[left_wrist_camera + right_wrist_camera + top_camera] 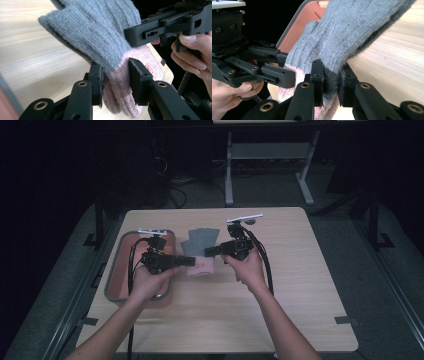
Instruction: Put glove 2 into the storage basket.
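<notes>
Right gripper view: hand-held gripper (331, 82) clamping glove (342, 35)

Taking the grey-rimmed tray (118, 270) as the landmark: it blocks the desk's (300, 290) left edge. Just right of it, the grey and pink glove (200, 251) and both hand-held grippers, left (192, 261) and right (209, 251), crowd the middle. Farther right of the tray, and nearer the person, bare desk lies open.
</notes>
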Demonstrator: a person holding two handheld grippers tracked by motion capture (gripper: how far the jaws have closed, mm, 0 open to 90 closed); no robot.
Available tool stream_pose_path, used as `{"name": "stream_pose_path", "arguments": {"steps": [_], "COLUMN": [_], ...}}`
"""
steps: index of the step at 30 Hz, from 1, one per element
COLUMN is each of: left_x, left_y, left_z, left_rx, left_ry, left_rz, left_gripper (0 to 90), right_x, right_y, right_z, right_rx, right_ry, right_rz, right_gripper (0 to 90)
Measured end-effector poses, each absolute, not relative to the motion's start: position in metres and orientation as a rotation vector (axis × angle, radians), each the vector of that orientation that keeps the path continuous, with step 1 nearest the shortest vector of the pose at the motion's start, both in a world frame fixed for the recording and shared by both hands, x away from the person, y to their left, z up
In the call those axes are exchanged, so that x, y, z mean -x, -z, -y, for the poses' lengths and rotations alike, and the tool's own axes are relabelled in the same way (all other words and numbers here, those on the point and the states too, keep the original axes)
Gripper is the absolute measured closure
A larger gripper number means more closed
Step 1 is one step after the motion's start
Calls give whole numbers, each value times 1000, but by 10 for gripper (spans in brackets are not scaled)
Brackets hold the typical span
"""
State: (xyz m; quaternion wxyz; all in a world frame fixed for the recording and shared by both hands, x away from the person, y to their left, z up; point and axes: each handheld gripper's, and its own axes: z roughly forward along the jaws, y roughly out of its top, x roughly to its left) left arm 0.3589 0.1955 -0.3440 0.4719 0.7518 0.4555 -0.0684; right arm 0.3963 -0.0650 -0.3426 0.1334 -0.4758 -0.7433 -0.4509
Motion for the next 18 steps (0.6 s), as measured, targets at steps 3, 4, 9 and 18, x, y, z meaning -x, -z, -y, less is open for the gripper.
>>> {"name": "stream_pose_path", "arguments": {"steps": [3,4,9,18], "left_x": [-359,-359,-359,-358], "left_y": [342,342,339,334], "left_z": [-206,-206,-218,-238], "left_rx": [-1831,-1831,-1816,-1803], "left_ry": [157,157,141,118], "left_rz": [-1125,-1125,-1141,-1155], "left_gripper": [660,661,661,664], "right_x": [-399,-400,-403,-408], "right_y": [341,340,338,334], "right_z": [58,54,44,24], "right_rx": [1365,1359,1345,1307], "right_ry": [1304,1306,1308,1322], "right_rz": [2162,2165,2168,2170], "right_gripper": [770,771,771,771]}}
